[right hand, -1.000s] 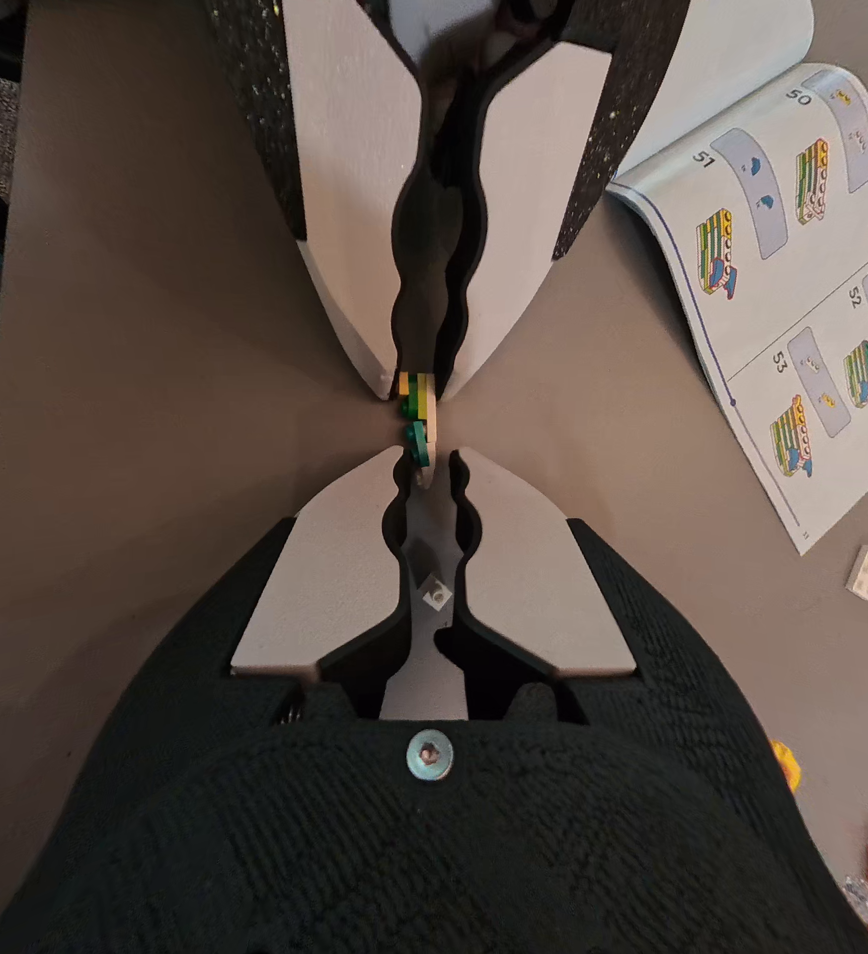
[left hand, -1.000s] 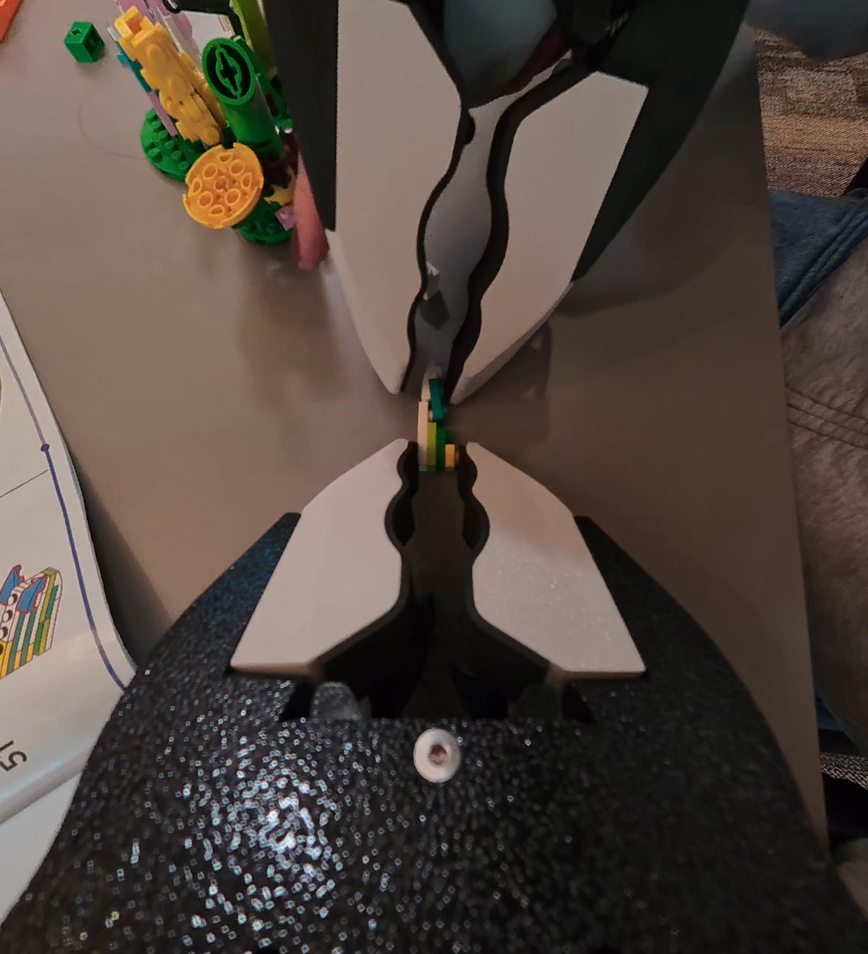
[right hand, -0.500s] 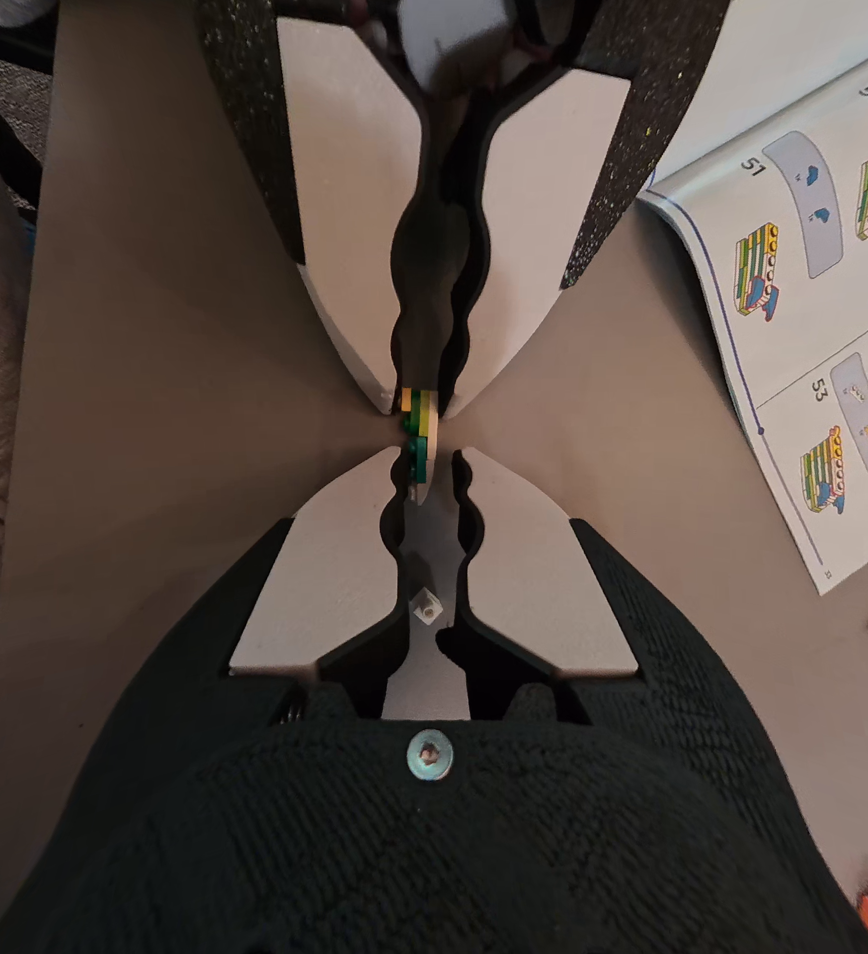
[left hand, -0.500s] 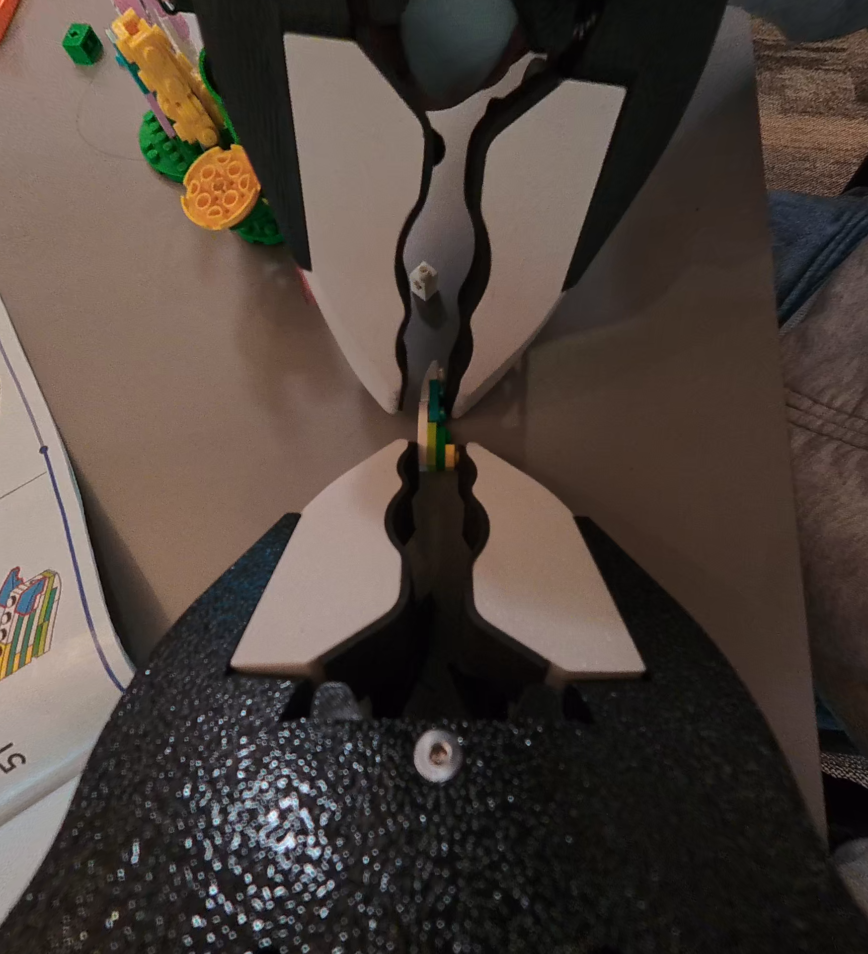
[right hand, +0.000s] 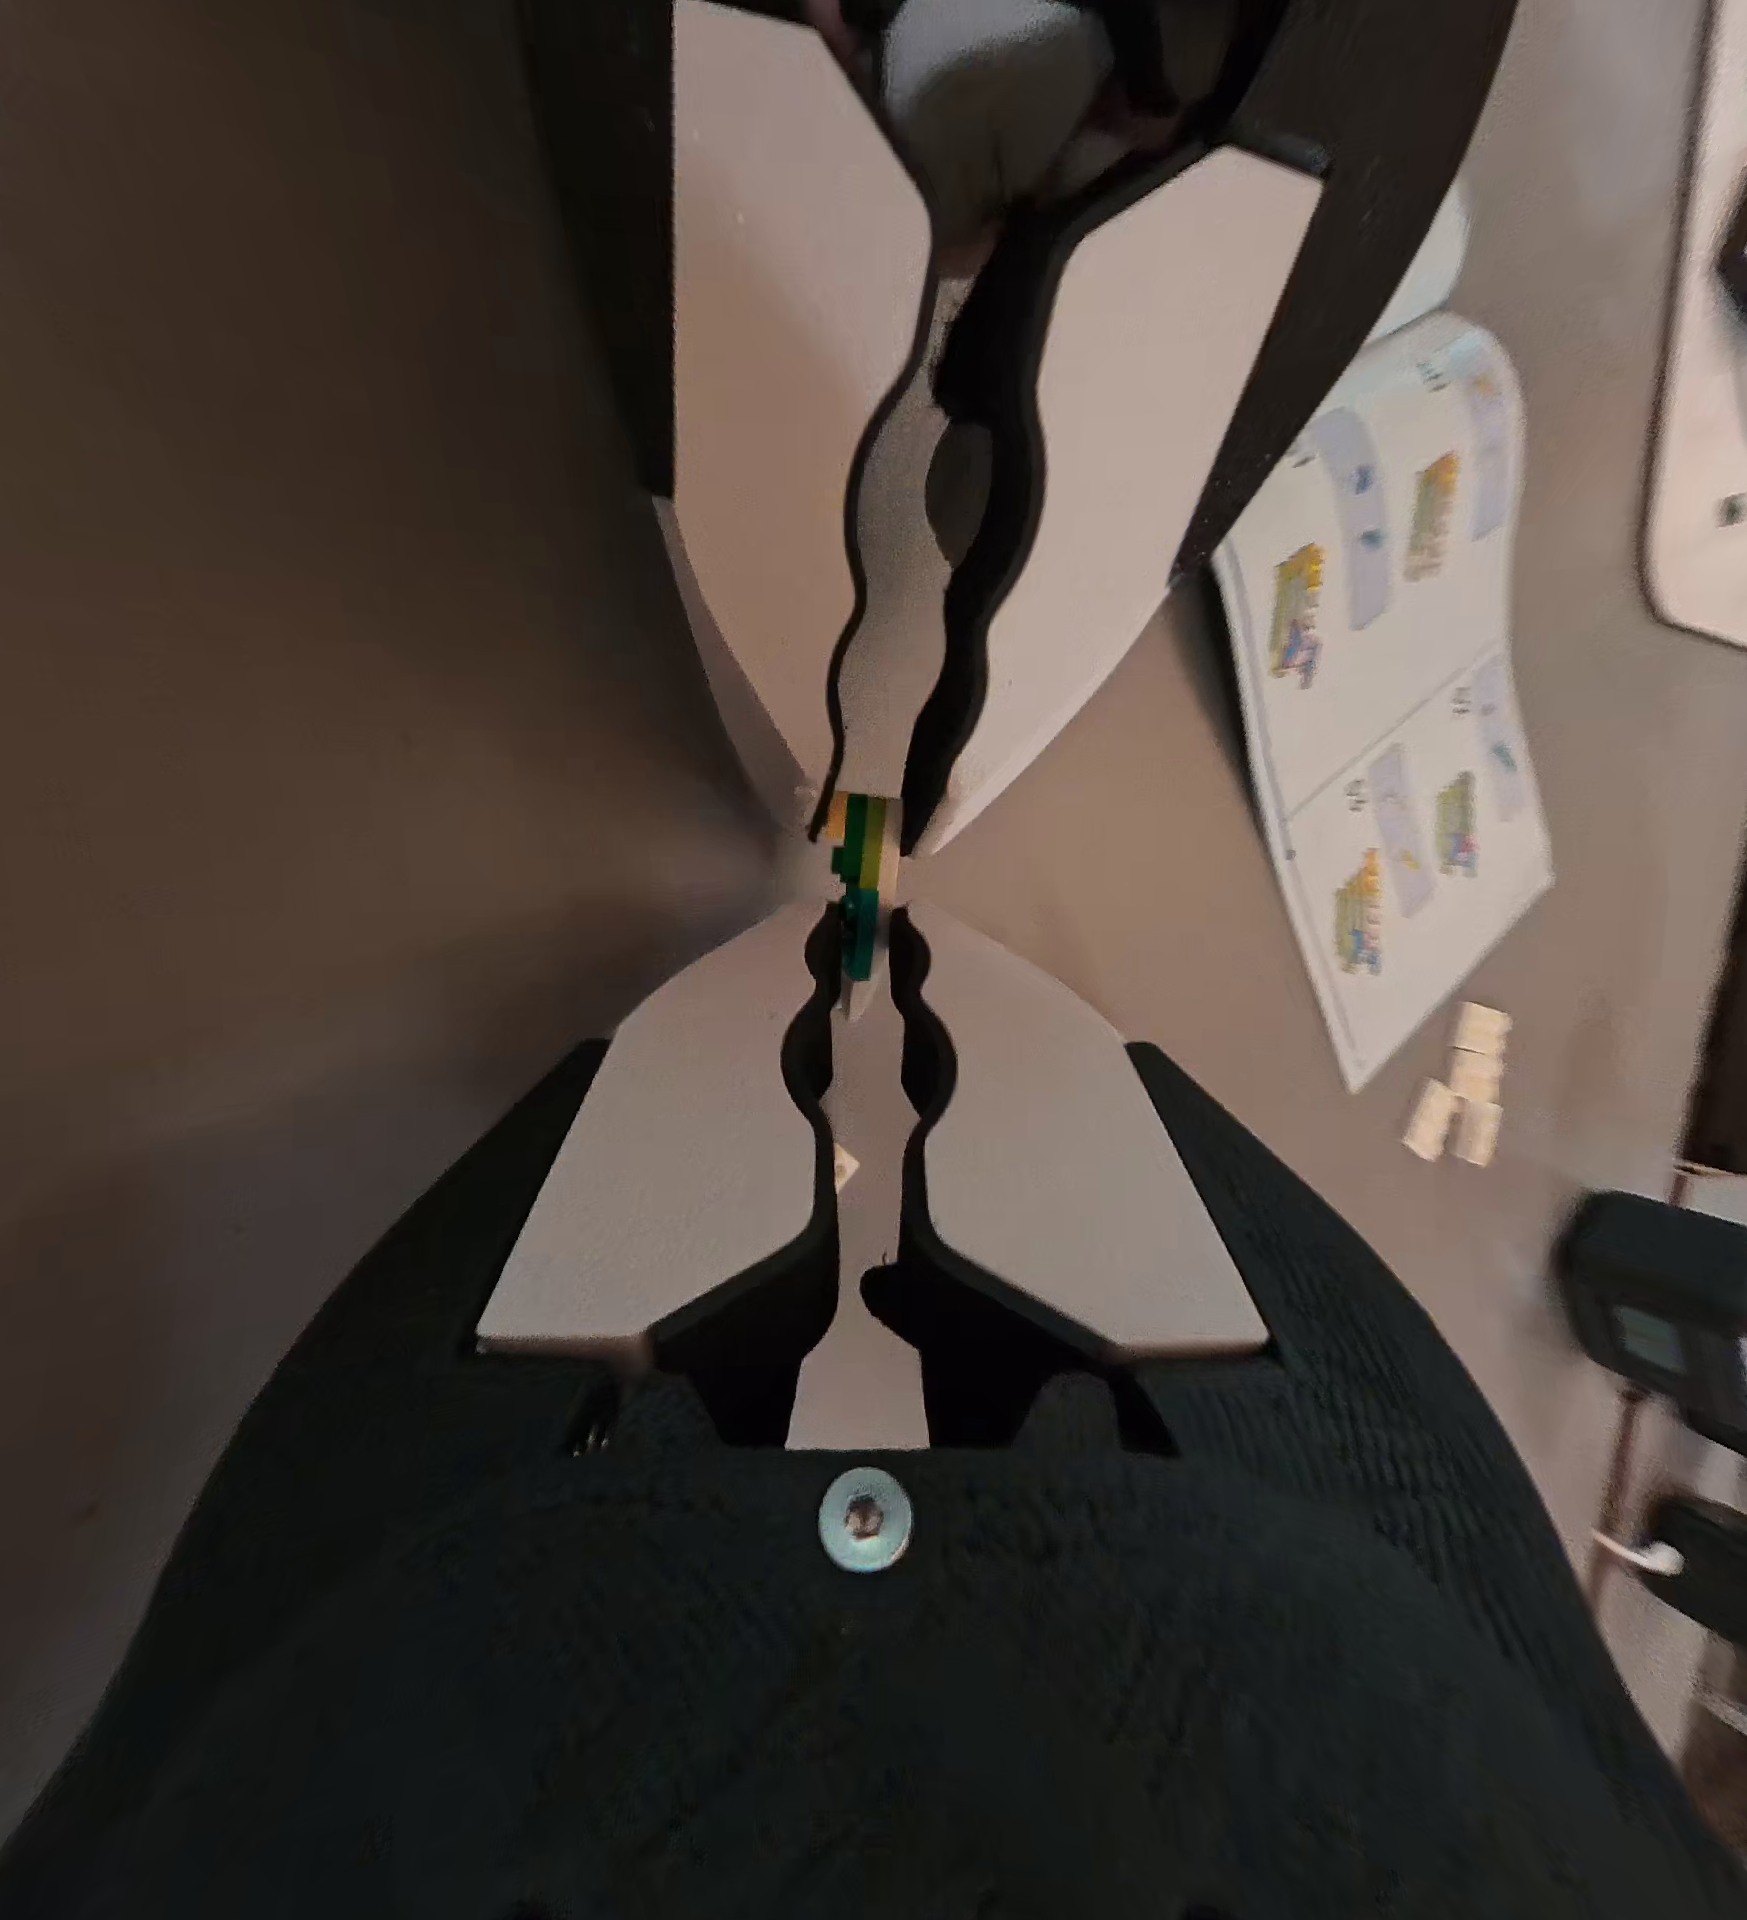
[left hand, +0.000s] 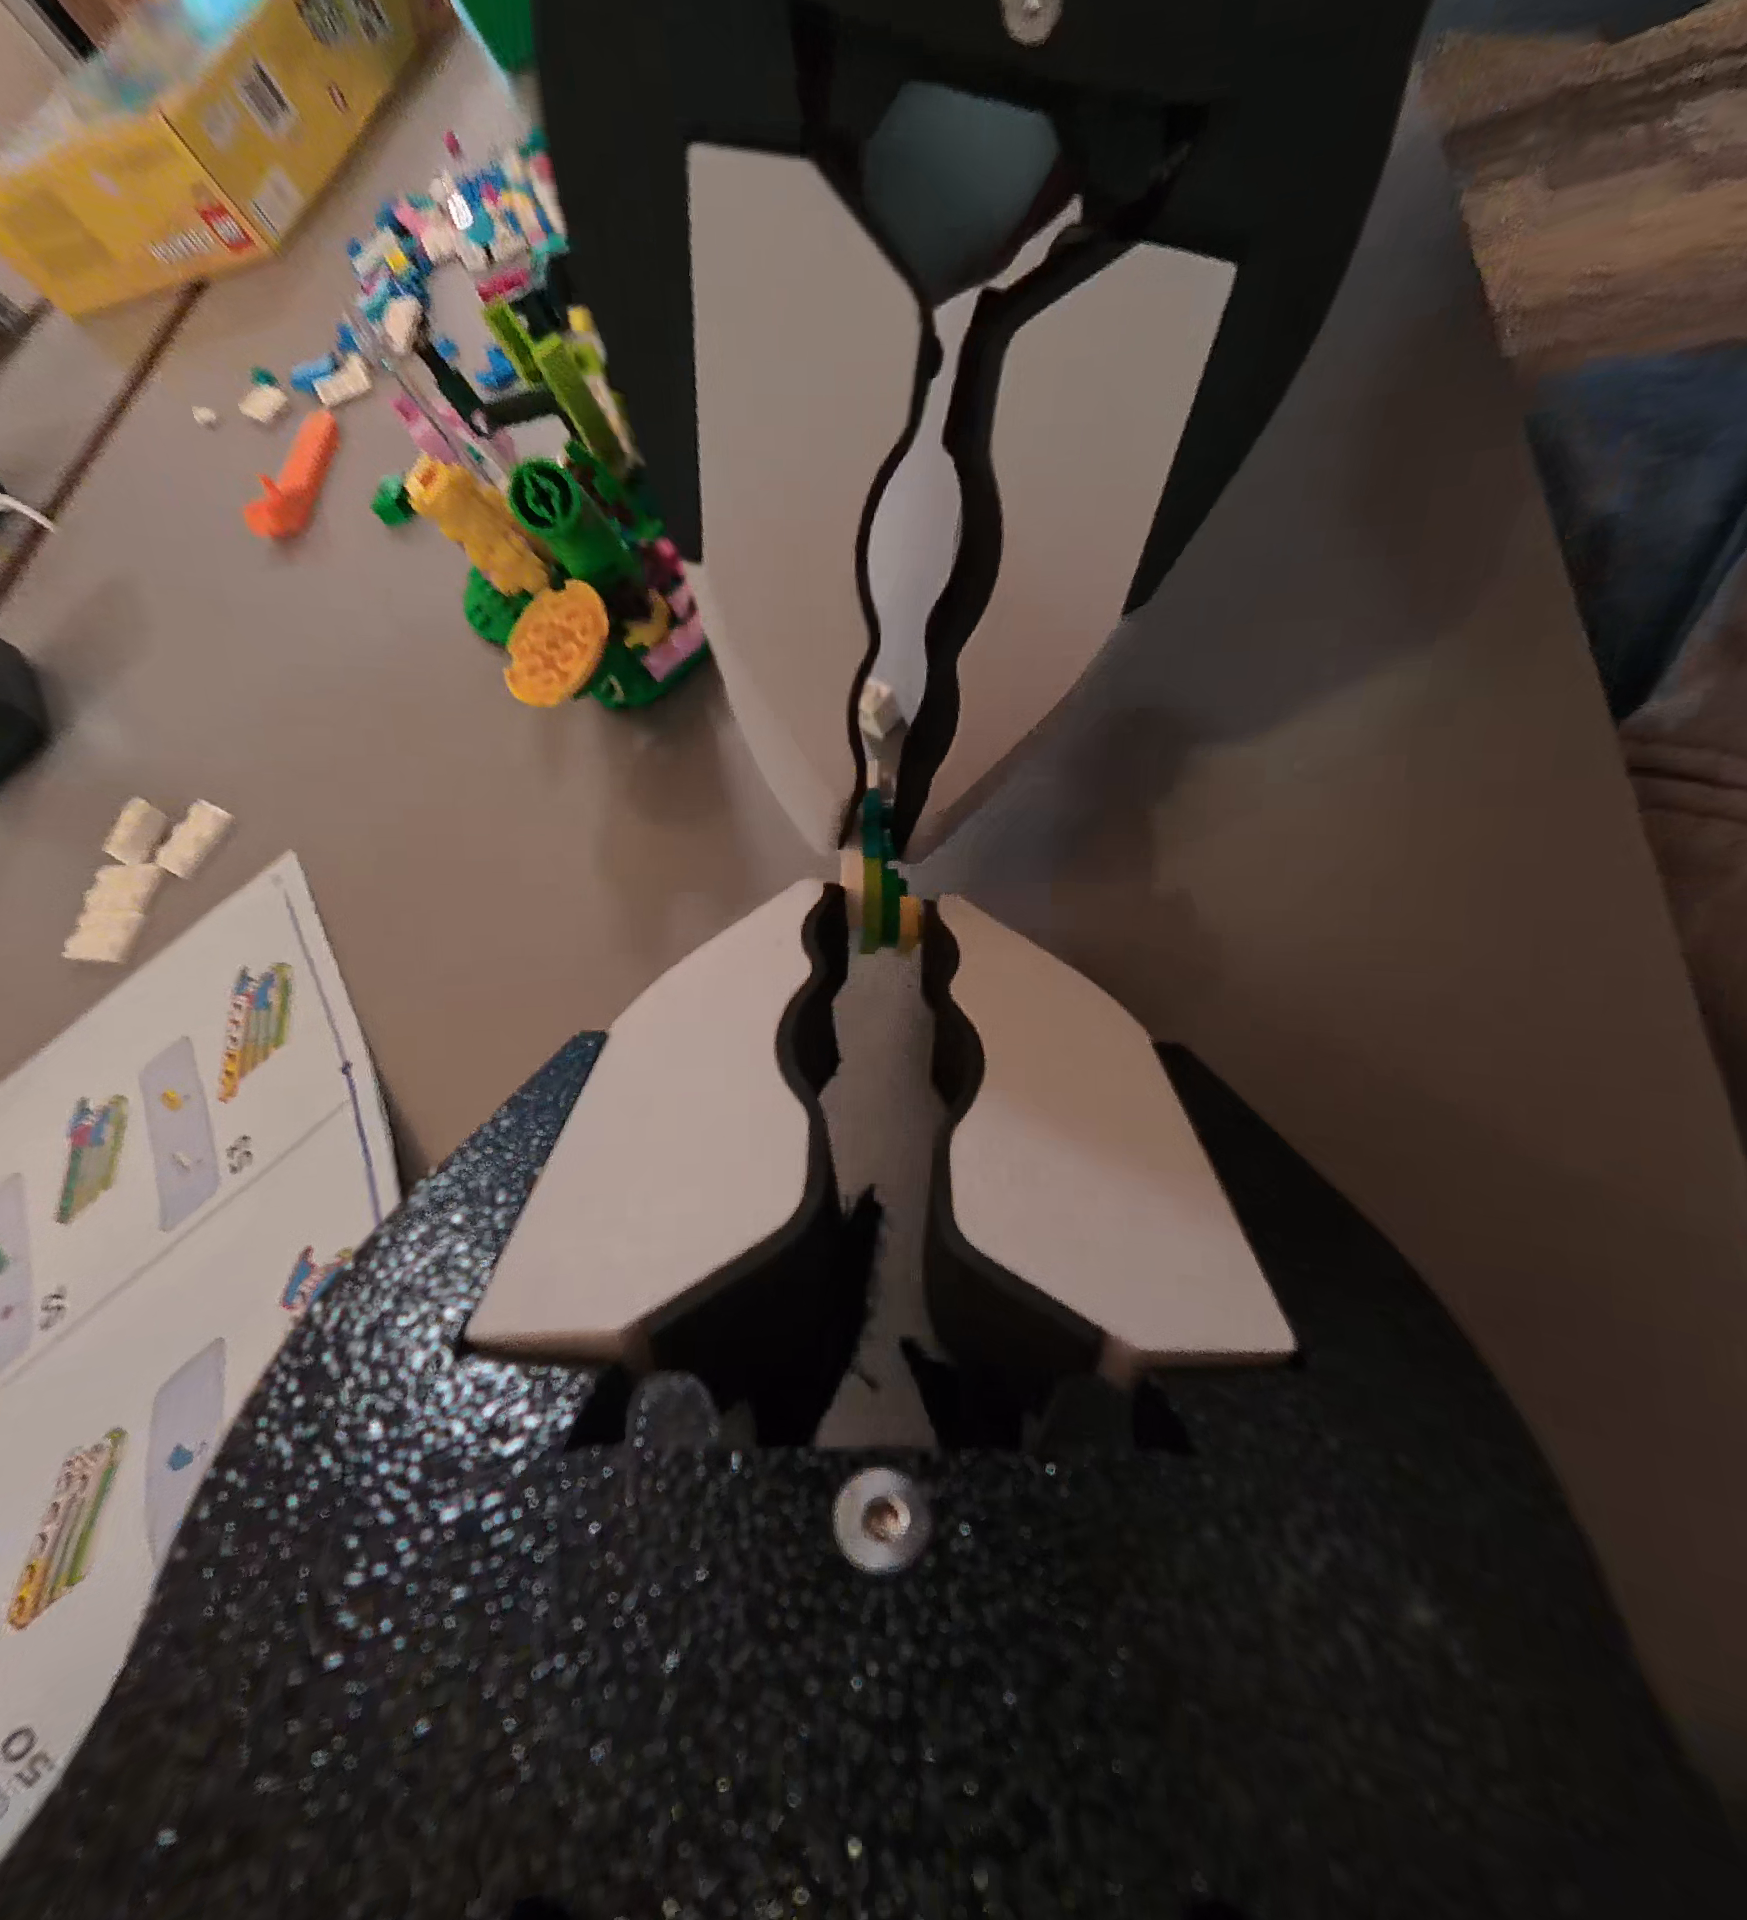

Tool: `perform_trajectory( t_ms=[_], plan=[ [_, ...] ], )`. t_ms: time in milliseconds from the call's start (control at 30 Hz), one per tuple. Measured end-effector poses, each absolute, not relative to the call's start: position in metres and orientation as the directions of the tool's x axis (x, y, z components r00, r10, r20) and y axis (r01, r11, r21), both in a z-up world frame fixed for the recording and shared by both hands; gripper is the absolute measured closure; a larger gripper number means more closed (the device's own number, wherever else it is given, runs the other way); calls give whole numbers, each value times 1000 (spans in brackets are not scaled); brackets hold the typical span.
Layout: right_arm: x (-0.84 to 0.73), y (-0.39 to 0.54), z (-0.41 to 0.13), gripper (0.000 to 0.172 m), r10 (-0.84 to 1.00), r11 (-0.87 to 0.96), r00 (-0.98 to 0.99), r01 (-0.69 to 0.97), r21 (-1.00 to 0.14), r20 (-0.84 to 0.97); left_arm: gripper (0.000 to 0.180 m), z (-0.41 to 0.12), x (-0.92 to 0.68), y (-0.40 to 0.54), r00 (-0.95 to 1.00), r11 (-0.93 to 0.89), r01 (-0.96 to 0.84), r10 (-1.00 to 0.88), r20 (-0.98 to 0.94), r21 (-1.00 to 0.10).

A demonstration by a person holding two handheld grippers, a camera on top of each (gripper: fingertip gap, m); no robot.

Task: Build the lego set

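A small layered brick assembly [left hand: 884, 896] of white, lime, green, yellow and teal plates hangs between my two grippers above the grey table [left hand: 381, 748]. My left gripper [left hand: 879, 920] is shut on its thicker yellow and green end. My right gripper [right hand: 861, 935] faces it tip to tip and is shut on the thin teal and white end [right hand: 861, 951]. The right gripper also shows in the left wrist view, coming down from the top [left hand: 874, 831]. A tiny white brick [left hand: 877, 712] lies on the table below the right gripper's fingers.
A green and yellow flower model [left hand: 557, 561] stands to the far left. An open instruction booklet [left hand: 152, 1195] lies to the left, with white bricks [left hand: 147, 873] beside it. Loose bricks and a yellow box [left hand: 152, 197] are farther back. A person's clothing [left hand: 1731, 831] is beyond the table's right edge. Less than 4 cm separates the two grippers' tips.
My right gripper's pads have closed onto the teal and white end of the assembly. Both views have tilted and pulled back, so more of the table shows. The left grasp is unchanged.
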State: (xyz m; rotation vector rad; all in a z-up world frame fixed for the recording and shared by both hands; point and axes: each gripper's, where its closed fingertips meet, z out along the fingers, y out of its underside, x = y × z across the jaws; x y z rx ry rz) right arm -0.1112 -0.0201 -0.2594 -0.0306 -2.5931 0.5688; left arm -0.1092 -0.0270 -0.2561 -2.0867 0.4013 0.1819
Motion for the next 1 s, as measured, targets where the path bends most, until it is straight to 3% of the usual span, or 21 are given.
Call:
perform_trajectory(
  t_ms=[300,633,1000],
  plan=[
    [-111,-20,-239,165,97,916,-730,-200,-348,676,167,-238,-108,-27,950,-380,-306,-184,-252,-873],
    [-111,-20,-234,162,137,904,-740,-179,-389,658,166,-226,-100,-26,967,-307,-204,-212,-142,-930],
    [-103,-16,-245,164,160,909,-842,-78,-410,515,167,-242,-98,-22,942,-384,-320,-230,-246,-866]
  ],
)
